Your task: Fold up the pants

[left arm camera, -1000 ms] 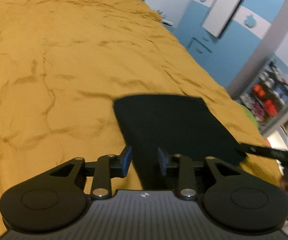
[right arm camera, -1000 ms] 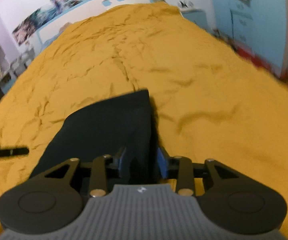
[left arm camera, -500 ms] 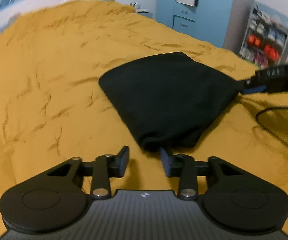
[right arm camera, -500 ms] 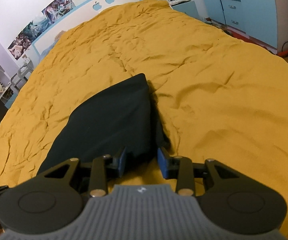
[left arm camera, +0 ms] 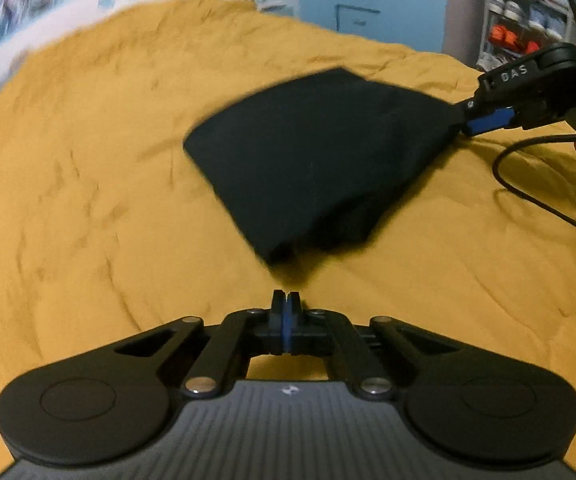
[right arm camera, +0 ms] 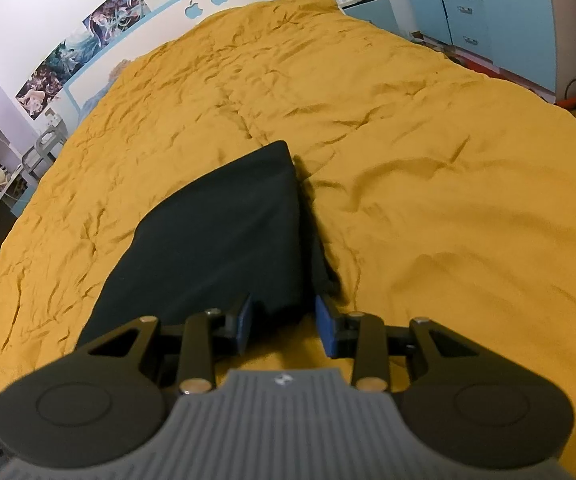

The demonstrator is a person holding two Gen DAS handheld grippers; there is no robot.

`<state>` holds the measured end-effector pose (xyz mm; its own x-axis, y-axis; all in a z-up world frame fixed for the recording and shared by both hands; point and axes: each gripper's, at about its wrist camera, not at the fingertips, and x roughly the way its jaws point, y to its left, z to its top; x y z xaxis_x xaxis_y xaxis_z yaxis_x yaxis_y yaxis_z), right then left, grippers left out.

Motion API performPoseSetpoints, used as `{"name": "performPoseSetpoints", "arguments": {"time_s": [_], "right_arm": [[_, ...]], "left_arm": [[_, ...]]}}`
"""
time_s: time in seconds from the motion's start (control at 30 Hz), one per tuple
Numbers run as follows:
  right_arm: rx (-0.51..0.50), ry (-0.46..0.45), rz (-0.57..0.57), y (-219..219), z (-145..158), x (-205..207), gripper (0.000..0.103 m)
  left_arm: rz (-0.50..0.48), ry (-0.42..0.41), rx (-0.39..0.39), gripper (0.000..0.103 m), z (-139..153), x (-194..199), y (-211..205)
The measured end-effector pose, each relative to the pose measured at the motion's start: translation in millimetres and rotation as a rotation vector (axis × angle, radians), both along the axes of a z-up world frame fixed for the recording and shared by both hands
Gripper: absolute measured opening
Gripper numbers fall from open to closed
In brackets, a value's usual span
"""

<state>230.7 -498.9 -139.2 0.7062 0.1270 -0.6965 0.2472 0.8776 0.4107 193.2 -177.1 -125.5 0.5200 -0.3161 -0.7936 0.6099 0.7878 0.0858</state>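
Left gripper point(left arm camera: 286, 300) is clenched with nothing between its pads, hovering over the mustard-yellow bedspread point(left arm camera: 88, 208) just short of the near corner of the folded black pants point(left arm camera: 311, 160), not touching them. The pants lie folded in a flat wedge on the bedspread. Right gripper point(right arm camera: 284, 322) at the pants' right corner, blue pads point(right arm camera: 327, 332) parted with the pants' edge between them; whether they pinch the cloth can't be told; black cable point(left arm camera: 527, 184) trails on the bedspread at right.

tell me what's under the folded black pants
The yellow bedspread lies under the black pants, showing all around them. Anything between the folded layers or beneath them is covered.
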Motion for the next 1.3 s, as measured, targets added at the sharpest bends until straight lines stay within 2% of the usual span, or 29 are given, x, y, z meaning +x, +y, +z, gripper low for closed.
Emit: {"name": "performPoseSetpoints", "arguments": {"time_s": [0.13, 0.27, 0.33, 0.37, 0.4, 0.47, 0.57, 0.8, 1.07, 1.1, 1.17, 1.3], "right_arm": [[0.006, 0.004, -0.001, -3, 0, -3, 0.031], [-0.001, -0.021, -0.002, -7, 7, -6, 0.032], [0.007, -0.034, 0.002, -12, 11, -6, 0.036], [0.018, -0.038, 0.008, -16, 12, -5, 0.042], [0.031, -0.038, 0.016, -19, 13, -2, 0.045], [0.061, -0.032, 0.037, -28, 13, 6, 0.057], [0.088, -0.009, 0.055, -36, 9, 21, 0.059], [0.283, 0.036, 0.065, -59, -20, 60, 0.060], [0.509, 0.066, 0.058, -77, -64, 90, 0.058], [0.526, 0.065, 0.059, -78, -68, 93, 0.056], [0.556, 0.067, 0.049, -80, -76, 98, 0.046], [0.636, 0.054, 0.034, -82, -90, 105, 0.037]], "left_arm": [[0.047, 0.022, -0.058, 0.000, 2, -2, 14], [0.130, 0.079, -0.217, 0.002, 24, 18, 31], [0.171, 0.086, -0.281, 0.013, 33, 31, 38], [0.188, 0.094, -0.318, 0.026, 37, 39, 42], [0.201, 0.102, -0.352, 0.044, 40, 47, 44], [0.217, 0.122, -0.426, 0.058, 41, 62, 48], [0.265, 0.180, -0.494, 0.059, 34, 89, 50], [0.347, 0.320, -0.561, 0.059, -1, 138, 45], [0.423, 0.466, -0.723, 0.063, -46, 171, 56], [0.424, 0.480, -0.740, 0.063, -50, 174, 57], [0.430, 0.505, -0.771, 0.063, -59, 180, 58], [0.451, 0.545, -0.837, 0.060, -75, 188, 56]]}}
